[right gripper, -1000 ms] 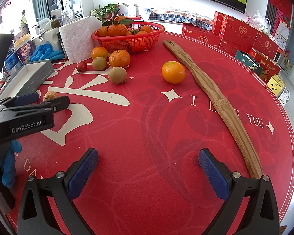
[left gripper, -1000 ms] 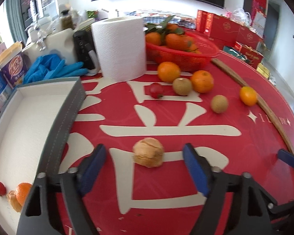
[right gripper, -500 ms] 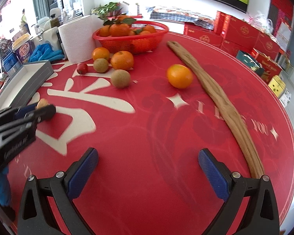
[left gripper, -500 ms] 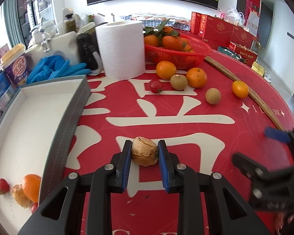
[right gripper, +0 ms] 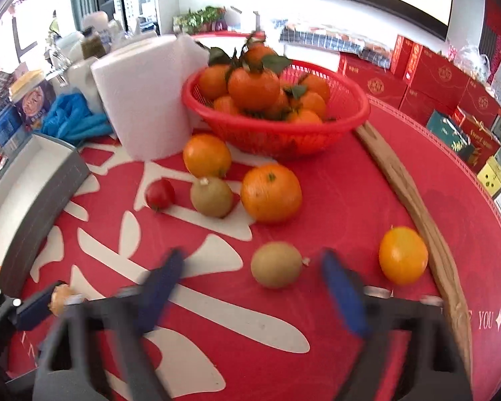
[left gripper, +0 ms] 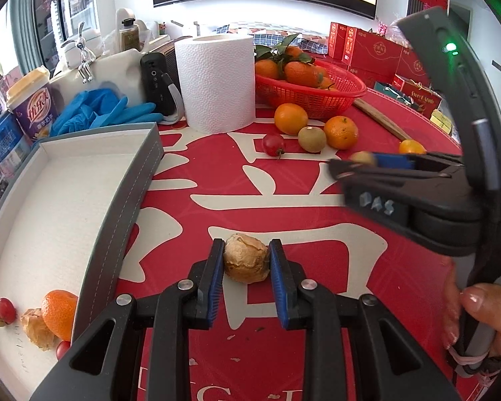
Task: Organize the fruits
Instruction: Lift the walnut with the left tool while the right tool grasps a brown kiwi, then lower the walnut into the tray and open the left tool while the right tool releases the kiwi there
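Left wrist view: left hand-held gripper (left gripper: 245, 260) clamps husked fruit (left gripper: 246, 262); right hand-held gripper (right gripper: 255, 285) spread around kiwi (right gripper: 276, 269).

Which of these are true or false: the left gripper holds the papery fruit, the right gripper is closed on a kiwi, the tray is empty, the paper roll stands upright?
1. The left gripper is shut on the papery fruit. True.
2. The right gripper is closed on a kiwi. False: it is open, the kiwi lying loose between its fingers.
3. The tray is empty. False: fruit lies in its near corner.
4. The paper roll stands upright. True.
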A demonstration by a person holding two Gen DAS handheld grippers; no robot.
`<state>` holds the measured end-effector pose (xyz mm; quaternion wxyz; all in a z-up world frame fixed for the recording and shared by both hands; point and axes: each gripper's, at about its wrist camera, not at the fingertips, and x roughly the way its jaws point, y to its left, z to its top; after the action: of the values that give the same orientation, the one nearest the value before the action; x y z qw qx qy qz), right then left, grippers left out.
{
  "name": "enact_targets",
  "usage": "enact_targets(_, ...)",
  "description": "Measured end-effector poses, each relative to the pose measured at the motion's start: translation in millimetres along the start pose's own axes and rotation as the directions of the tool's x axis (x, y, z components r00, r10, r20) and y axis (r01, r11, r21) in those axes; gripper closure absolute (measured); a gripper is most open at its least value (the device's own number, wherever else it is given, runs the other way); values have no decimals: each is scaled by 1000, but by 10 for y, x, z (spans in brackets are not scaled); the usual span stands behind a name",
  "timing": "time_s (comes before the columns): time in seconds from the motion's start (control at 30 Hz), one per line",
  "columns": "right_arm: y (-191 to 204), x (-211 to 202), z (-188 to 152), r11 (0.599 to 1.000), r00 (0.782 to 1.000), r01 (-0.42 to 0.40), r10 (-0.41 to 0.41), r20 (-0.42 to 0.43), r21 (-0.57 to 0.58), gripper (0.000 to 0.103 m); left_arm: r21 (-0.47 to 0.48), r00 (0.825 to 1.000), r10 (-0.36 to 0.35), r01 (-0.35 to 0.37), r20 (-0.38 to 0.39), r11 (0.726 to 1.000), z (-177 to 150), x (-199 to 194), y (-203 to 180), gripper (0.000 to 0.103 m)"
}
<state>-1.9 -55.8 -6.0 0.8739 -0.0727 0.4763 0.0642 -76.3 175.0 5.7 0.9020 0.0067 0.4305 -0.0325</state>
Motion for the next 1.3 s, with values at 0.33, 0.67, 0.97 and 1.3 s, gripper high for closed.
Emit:
enact_targets(0.33,-254,-342,-189,976,981,-191,193,-2,104,75,-36,997,-71,72,38,997,-48,-357,133,76)
enact_targets(0.67,-112,-634,-212,968,973,-231,231,12,102,75,-93,992,-33,45,122,995,-5,-833,585,76)
enact_targets(0.97,485,-679,-79,959,959,-283,283,1,15,75,-175,986,84,-59,142,983,-99,-940,1222,76)
enact_targets(1.3,1349,-579,119,928,934,-358,357,-31,-102,75,-258,980,174,-145,93,955,-304,-775,1773,76)
